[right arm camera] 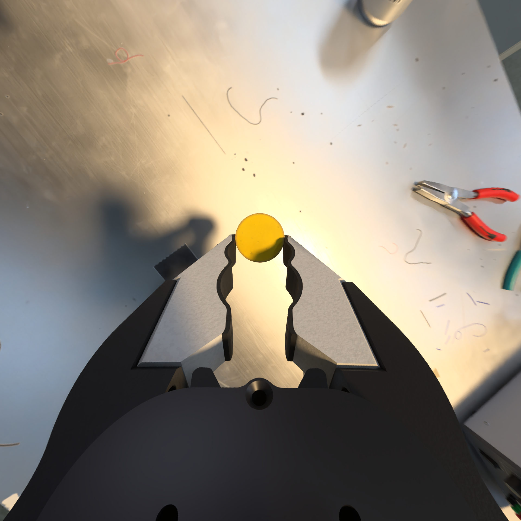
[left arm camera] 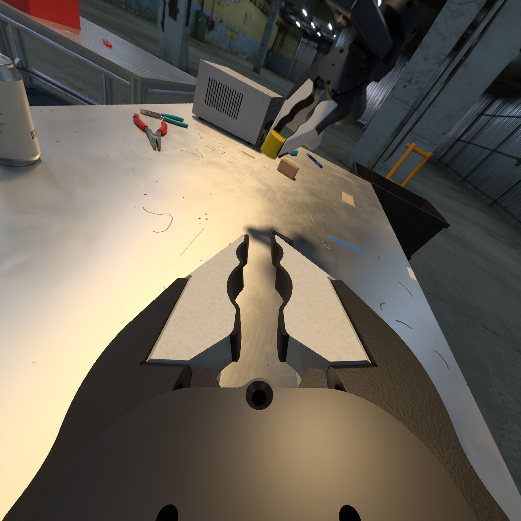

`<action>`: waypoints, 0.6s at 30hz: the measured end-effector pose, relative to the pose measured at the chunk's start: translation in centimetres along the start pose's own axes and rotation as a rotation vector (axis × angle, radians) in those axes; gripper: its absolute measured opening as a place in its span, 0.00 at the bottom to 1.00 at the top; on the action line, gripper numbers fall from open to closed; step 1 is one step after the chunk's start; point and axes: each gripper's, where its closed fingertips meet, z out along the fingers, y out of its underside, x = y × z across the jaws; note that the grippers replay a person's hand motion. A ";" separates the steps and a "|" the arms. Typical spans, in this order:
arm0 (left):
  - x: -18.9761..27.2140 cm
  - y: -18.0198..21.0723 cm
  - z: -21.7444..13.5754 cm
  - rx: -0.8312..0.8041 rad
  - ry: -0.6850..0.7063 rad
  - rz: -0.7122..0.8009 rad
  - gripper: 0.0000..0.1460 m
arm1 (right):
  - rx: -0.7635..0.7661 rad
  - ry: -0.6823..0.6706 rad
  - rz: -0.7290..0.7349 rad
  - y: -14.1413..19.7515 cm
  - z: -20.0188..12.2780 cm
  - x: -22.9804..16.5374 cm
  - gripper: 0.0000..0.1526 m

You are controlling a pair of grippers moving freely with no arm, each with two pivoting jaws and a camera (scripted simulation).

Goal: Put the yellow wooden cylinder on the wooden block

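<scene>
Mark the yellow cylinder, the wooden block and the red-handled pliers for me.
yellow cylinder [right arm camera: 259, 237]: right wrist view, on its round end face, between the right gripper's fingertips.
wooden block [left arm camera: 287, 168]: left wrist view, on its top face, lying on the table.
red-handled pliers [left arm camera: 150, 132]: left wrist view, near the pivot.

This is a factory-hall workshop: a scratched, pen-marked metal table [left arm camera: 84, 183] carries red-handled pliers [left arm camera: 150, 132], green-handled pliers [left arm camera: 169, 118] and a grey vented equipment box [left arm camera: 234, 104]. Beyond stand concrete pillars [left arm camera: 439, 84], corrugated walls, ceiling lamps, a second metal bench [left arm camera: 118, 53] and a black crate [left arm camera: 403, 214].
</scene>
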 end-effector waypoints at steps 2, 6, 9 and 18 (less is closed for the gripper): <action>0.0 0.0 0.0 -0.001 0.001 -0.002 0.11 | 0.006 0.023 -0.004 -0.2 -1.5 0.8 0.22; 0.0 0.2 0.1 -0.008 0.003 -0.007 0.11 | 0.020 0.069 -0.001 -0.4 -4.7 2.5 0.22; 0.2 0.2 0.3 -0.010 0.007 -0.002 0.11 | 0.038 0.104 0.013 -0.4 -7.2 3.9 0.22; 0.6 0.2 0.5 -0.016 0.017 0.001 0.11 | 0.081 0.272 0.149 2.0 -14.9 9.6 0.22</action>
